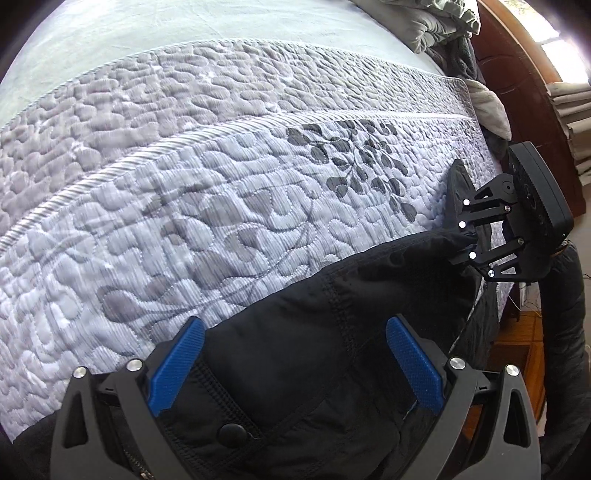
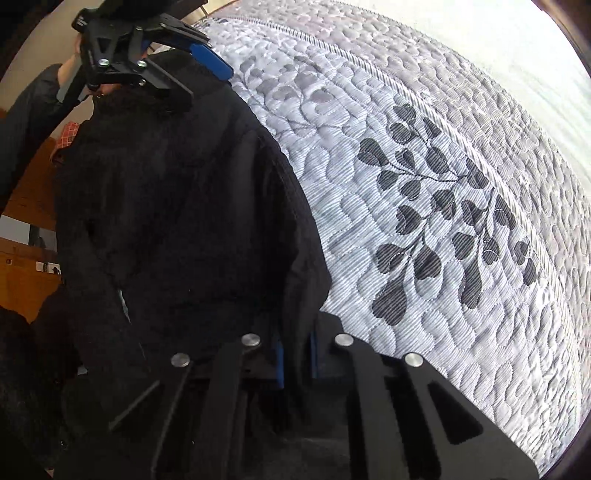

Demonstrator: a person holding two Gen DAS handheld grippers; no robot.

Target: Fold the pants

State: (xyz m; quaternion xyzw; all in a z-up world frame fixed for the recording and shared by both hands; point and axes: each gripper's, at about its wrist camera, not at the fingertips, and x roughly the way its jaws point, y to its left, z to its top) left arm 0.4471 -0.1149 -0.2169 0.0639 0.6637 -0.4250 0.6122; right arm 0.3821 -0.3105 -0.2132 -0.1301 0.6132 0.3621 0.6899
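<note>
Black pants (image 1: 332, 332) lie bunched at the near edge of a grey quilted bedspread (image 1: 221, 184). The waistband, with its button and zipper, is in the left wrist view. My left gripper (image 1: 295, 363) stands open over it, the blue pads (image 1: 177, 365) wide apart with the waist fabric between them. At the right, my right gripper (image 1: 468, 240) is shut on a pinched corner of the pants. In the right wrist view the pants (image 2: 184, 203) stretch from my right gripper (image 2: 297, 347), whose pads clamp the cloth, up to my left gripper (image 2: 208, 86).
The bedspread (image 2: 443, 184) with its dark leaf pattern stretches far beyond the pants. Crumpled grey bedding (image 1: 436, 26) is piled at the far right by a dark wooden headboard (image 1: 517, 74). Wooden floor (image 1: 517, 350) and a person's dark sleeve (image 1: 565, 332) lie off the bed's edge.
</note>
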